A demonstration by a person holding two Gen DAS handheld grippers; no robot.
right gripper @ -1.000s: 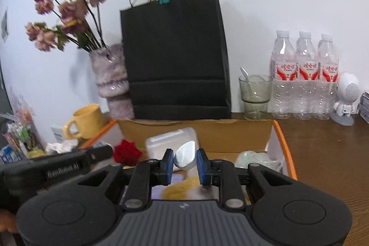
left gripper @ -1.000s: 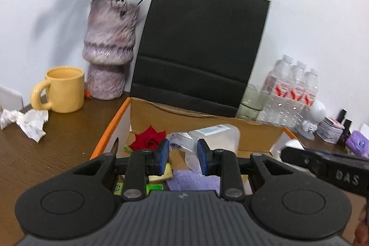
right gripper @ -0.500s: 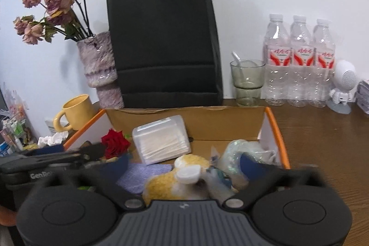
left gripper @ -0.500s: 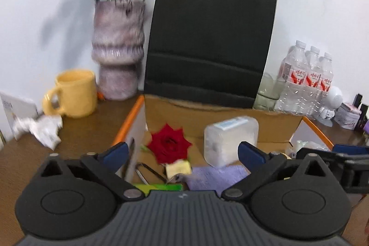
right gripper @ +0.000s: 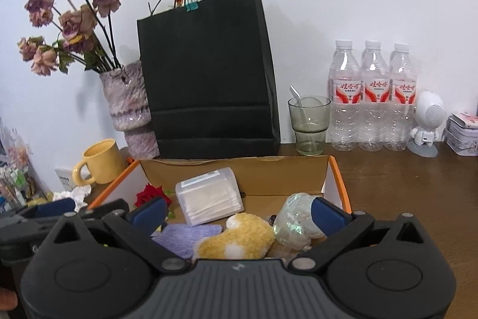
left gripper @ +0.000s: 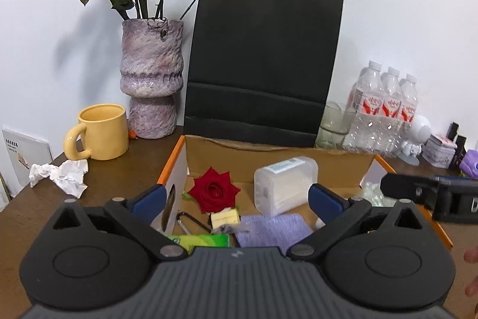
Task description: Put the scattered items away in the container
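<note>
Brown wood table w/ cardboard box by white wall; both grippers' fingers apart.

A dark wooden desk carries an orange-edged cardboard box, a black paper bag, a mottled purple vase, a yellow mug, crumpled tissue, a glass tumbler, three water bottles and a white robot figurine.
</note>
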